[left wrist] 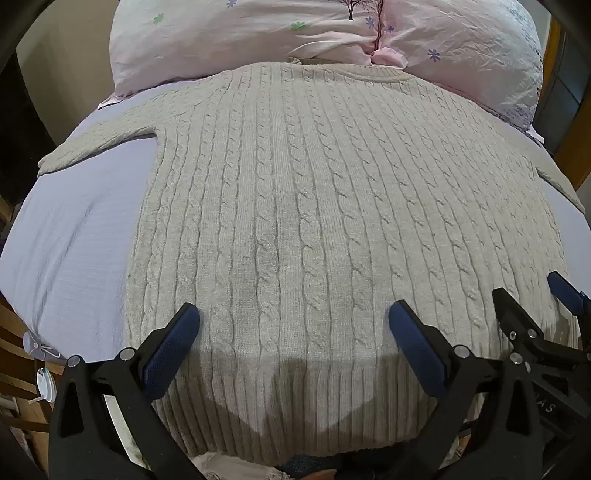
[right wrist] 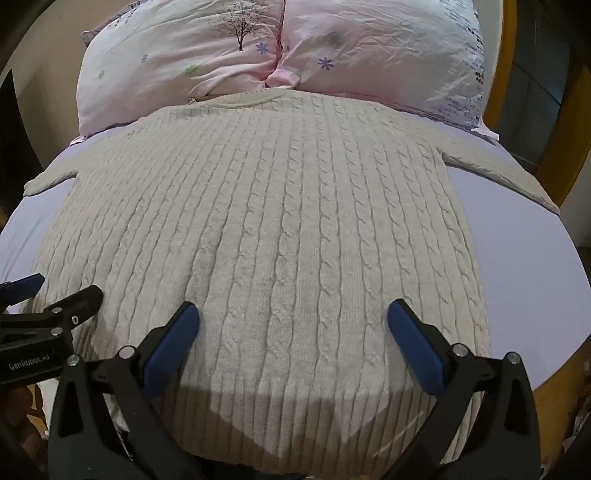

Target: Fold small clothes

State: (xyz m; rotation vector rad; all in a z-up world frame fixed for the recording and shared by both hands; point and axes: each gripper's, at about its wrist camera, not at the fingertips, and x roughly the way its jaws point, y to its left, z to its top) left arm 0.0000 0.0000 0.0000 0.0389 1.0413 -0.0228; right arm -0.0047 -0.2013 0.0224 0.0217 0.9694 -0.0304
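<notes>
Item: cream cable-knit wool sweater (left wrist: pixel 295 206), flat on the lavender-sheeted bed (left wrist: pixel 74 236), collar toward the pink floral pillows (left wrist: pixel 258 33); your left gripper (left wrist: pixel 293 332) and right gripper (right wrist: pixel 293 328) hover spread, empty above its hem, where a one-layer pinch risks skewed folds.

Bed (left wrist: pixel 74 229) w/ sweater (left wrist: pixel 314 221), prob. two pillows (left wrist: pixel 258 33).

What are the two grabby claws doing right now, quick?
Left gripper: open, holding nothing, over the sweater near its hem.
Right gripper: open, holding nothing, over the same sweater.
</notes>
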